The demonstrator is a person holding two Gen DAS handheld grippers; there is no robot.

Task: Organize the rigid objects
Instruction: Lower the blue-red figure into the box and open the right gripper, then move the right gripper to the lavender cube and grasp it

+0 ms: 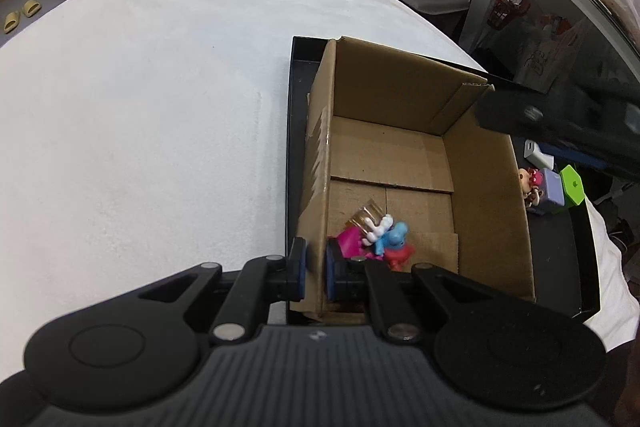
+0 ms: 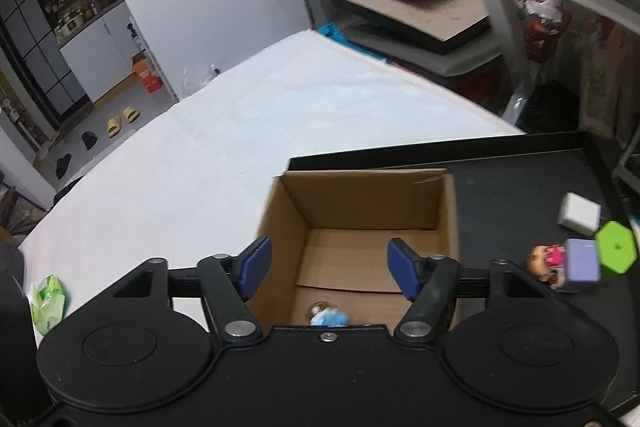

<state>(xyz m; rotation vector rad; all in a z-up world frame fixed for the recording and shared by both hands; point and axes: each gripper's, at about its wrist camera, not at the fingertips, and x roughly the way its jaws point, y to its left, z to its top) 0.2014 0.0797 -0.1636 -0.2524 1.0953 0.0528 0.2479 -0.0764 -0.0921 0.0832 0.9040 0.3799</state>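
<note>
Left tongs (image 1: pixel 315 269) astride cardboard box (image 1: pixel 320 187) wall.

The left gripper (image 1: pixel 315 269) has its blue pads pressed close together, pinching a thin cardboard wall between them, one finger on either side. The right gripper (image 2: pixel 328 269) hangs with its jaws spread wide, its blue pads (image 2: pixel 404 269) touching nothing.

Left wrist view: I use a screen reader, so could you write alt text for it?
The left gripper is shut on the near wall of an open cardboard box that sits in a black tray on a white table. Small toy figures lie in the box's near corner.
</note>
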